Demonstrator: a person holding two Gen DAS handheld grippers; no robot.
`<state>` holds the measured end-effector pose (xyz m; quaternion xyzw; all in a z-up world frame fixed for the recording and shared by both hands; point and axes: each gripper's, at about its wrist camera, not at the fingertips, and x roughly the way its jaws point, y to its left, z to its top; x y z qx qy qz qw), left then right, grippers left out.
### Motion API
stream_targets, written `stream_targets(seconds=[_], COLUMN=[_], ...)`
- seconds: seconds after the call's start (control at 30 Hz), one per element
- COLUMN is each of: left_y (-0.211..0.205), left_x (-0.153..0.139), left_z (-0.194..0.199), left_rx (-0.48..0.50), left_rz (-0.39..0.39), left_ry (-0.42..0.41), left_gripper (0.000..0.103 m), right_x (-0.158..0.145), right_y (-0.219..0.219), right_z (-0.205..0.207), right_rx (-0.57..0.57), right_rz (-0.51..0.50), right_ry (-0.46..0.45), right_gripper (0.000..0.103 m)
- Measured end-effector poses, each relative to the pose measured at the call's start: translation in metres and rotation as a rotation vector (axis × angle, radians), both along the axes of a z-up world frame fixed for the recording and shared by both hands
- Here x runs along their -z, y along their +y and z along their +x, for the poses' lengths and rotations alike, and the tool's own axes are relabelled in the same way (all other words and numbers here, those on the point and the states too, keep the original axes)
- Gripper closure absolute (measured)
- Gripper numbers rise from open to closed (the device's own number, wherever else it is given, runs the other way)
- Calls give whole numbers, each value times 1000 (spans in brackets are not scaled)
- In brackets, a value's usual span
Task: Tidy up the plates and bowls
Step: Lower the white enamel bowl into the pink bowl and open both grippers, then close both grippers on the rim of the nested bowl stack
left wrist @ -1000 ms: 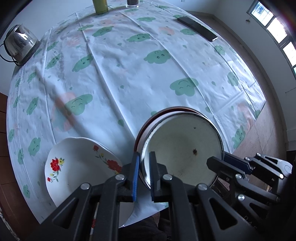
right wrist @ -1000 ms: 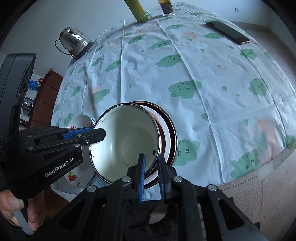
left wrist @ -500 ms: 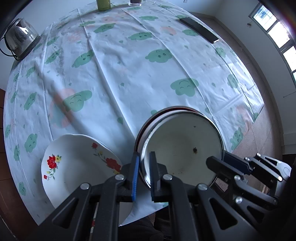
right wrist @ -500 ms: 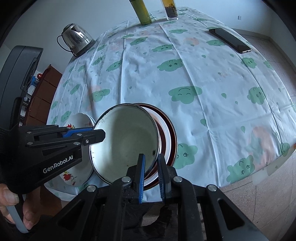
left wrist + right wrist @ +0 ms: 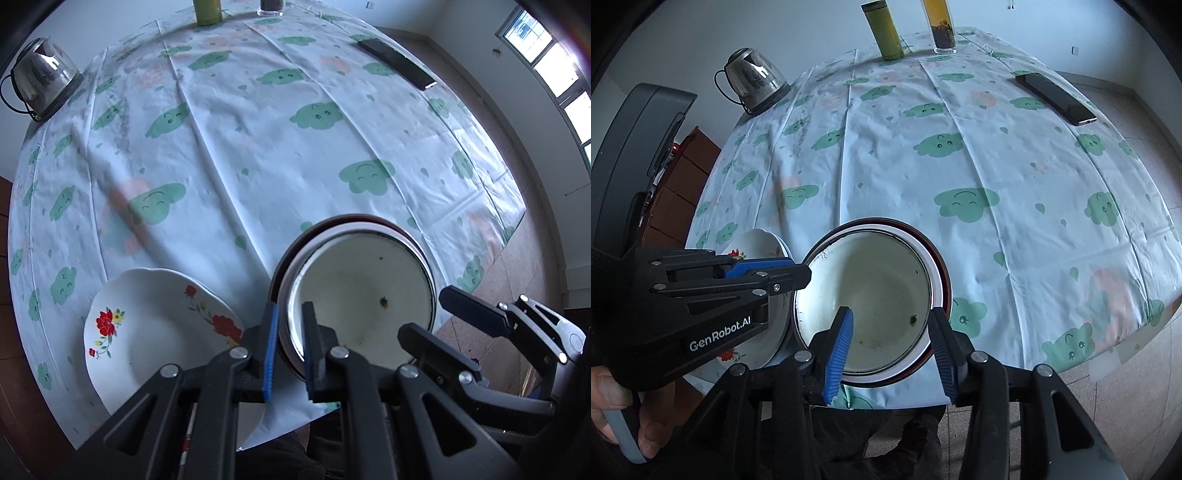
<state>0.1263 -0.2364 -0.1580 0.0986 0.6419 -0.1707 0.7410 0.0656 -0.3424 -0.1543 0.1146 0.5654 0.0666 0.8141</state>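
Left wrist view: the left tongs (image 5: 288,343) pinch the rim of the white enamel bowl (image 5: 360,295), which sits on the dark-red-rimmed plate (image 5: 295,243) near the surface's (image 5: 258,147) edge; the flowered white plate (image 5: 155,325) lies beside, apparently unstacked.

Right wrist view: the right tongs (image 5: 890,347) are opening, pads clear of the bowl's rim.

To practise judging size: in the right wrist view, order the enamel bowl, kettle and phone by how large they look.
1. enamel bowl, though nearness inflates it
2. kettle
3. phone, close to the kettle, so unsure
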Motion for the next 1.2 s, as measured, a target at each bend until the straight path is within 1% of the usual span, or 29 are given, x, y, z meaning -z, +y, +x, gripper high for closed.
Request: stream_targets(seconds=[0.1, 0.17, 0.27, 0.33, 0.4, 0.8, 1.03, 1.2], left_y=[0, 0, 1, 3, 5, 7, 2, 0], left_x=[0, 0, -1, -1, 1, 13, 18, 24], left_z=[-1, -2, -2, -1, 0, 4, 5, 5], left_rx=[5, 8, 5, -2, -8, -8, 21, 38], left_rz=[12, 17, 34, 40, 40, 50, 53, 50], left_ry=[-14, -19, -37, -45, -40, -4, 6, 34], left_gripper=[93, 89, 79, 70, 67, 66, 66, 66], right_x=[-1, -1, -2, -1, 1, 14, 22, 24], right_y=[0, -1, -3, -6, -8, -14, -18, -17], right_z=[0, -1, -2, -3, -4, -1, -1, -2], right_rx=[2, 9, 21, 37, 47, 82, 99, 92], right_rz=[-1, -2, -10, -18, -24, -25, -11, 9], right_ry=[-5, -8, -14, -14, -10, 24, 41, 44], right_gripper=[58, 58, 58, 58, 58, 57, 57, 57])
